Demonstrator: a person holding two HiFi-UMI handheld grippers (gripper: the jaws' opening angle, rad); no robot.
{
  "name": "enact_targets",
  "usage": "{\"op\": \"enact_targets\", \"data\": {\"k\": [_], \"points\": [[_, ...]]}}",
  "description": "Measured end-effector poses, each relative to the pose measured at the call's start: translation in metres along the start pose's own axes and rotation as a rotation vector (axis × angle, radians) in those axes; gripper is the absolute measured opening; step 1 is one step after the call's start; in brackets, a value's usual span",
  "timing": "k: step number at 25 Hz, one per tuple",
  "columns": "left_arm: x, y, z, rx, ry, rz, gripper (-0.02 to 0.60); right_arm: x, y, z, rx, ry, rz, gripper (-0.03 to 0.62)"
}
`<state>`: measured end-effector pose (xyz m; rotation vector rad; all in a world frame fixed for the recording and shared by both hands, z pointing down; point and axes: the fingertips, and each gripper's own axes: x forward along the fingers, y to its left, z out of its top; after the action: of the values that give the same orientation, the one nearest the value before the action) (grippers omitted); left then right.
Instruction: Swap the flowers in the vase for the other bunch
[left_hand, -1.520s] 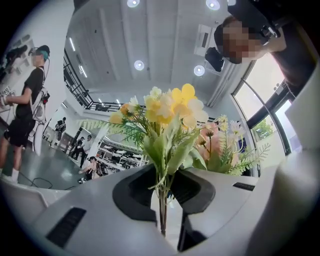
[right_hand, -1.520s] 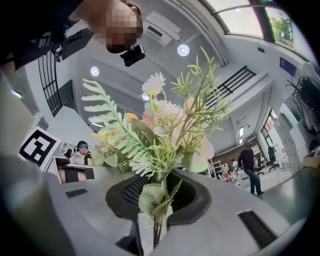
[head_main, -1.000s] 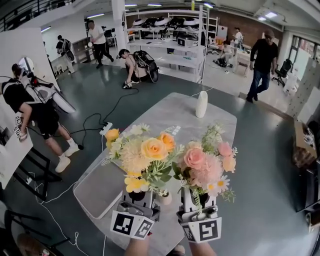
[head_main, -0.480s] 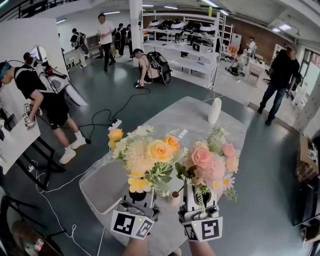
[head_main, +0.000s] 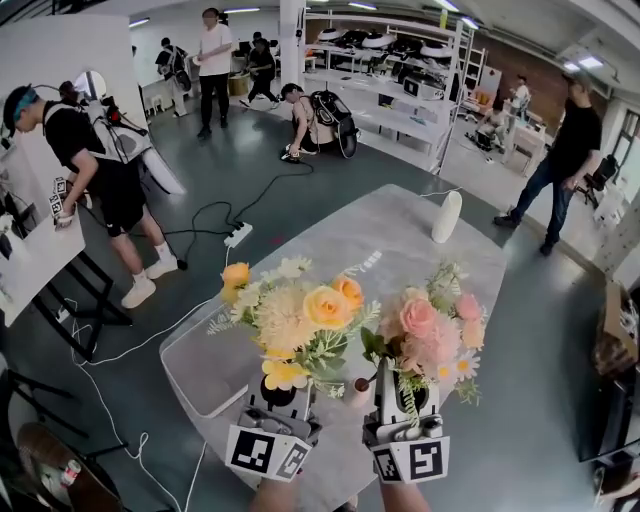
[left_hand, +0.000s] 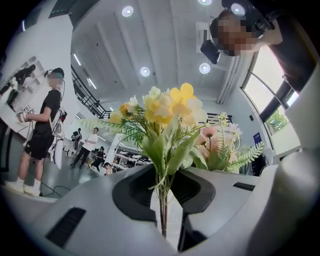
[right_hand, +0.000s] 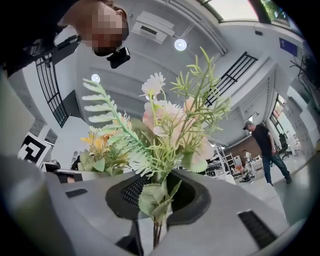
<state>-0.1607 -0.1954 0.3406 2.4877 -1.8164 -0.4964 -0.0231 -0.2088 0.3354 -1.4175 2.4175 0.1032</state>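
My left gripper (head_main: 283, 398) is shut on the stems of a yellow and orange bunch (head_main: 295, 315), held upright above the near part of the grey table (head_main: 400, 245). In the left gripper view the thin stems (left_hand: 163, 212) run between the closed jaws, with the yellow bunch (left_hand: 165, 107) above. My right gripper (head_main: 398, 395) is shut on the stems of a pink bunch (head_main: 430, 330), held beside the first. The right gripper view shows the pink bunch (right_hand: 170, 125) rising from the jaws. A white vase (head_main: 446, 216) stands empty at the table's far end.
A grey mat (head_main: 215, 365) lies on the table's near left corner. Several people stand or crouch on the floor beyond; one with grippers (head_main: 95, 160) is at the left. A power strip and cables (head_main: 238, 234) lie on the floor left of the table.
Both grippers with their bunches have sunk a little and shifted right in the head view. The head view has swung, so the vase and table sit further right.
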Motion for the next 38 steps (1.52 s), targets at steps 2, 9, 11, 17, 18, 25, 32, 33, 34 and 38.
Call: {"op": "enact_targets", "data": {"k": [2,9,11,17,18,25,32,33,34,38], "points": [[-0.002,-0.001,-0.013,0.007,0.015,0.004,0.083,-0.004,-0.002,-0.009,0.001,0.007,0.003,0.089],[-0.006,0.002,-0.038,-0.042,0.058,0.034,0.083,-0.003,-0.002,-0.022,-0.002,0.052,0.010,0.089],[-0.007,0.003,-0.043,-0.048,0.072,0.036,0.083,-0.002,-0.001,-0.026,0.004,0.060,0.009,0.089],[-0.007,0.010,-0.058,-0.074,0.096,0.044,0.083,0.002,-0.001,-0.041,0.018,0.084,0.002,0.089],[-0.007,0.012,-0.059,-0.079,0.099,0.046,0.083,0.003,0.000,-0.044,0.021,0.087,0.002,0.089],[-0.008,0.010,-0.067,-0.090,0.113,0.040,0.083,0.001,0.000,-0.057,0.035,0.100,0.001,0.089],[-0.007,0.010,-0.071,-0.099,0.128,0.050,0.083,0.000,-0.008,-0.065,0.064,0.120,-0.020,0.089],[-0.007,0.011,-0.071,-0.100,0.130,0.050,0.083,-0.001,-0.009,-0.066,0.067,0.124,-0.023,0.089],[-0.007,0.011,-0.071,-0.100,0.130,0.050,0.083,-0.001,-0.009,-0.068,0.068,0.127,-0.025,0.089],[-0.007,0.013,-0.073,-0.101,0.131,0.049,0.083,-0.002,-0.009,-0.075,0.070,0.137,-0.028,0.089]]}}
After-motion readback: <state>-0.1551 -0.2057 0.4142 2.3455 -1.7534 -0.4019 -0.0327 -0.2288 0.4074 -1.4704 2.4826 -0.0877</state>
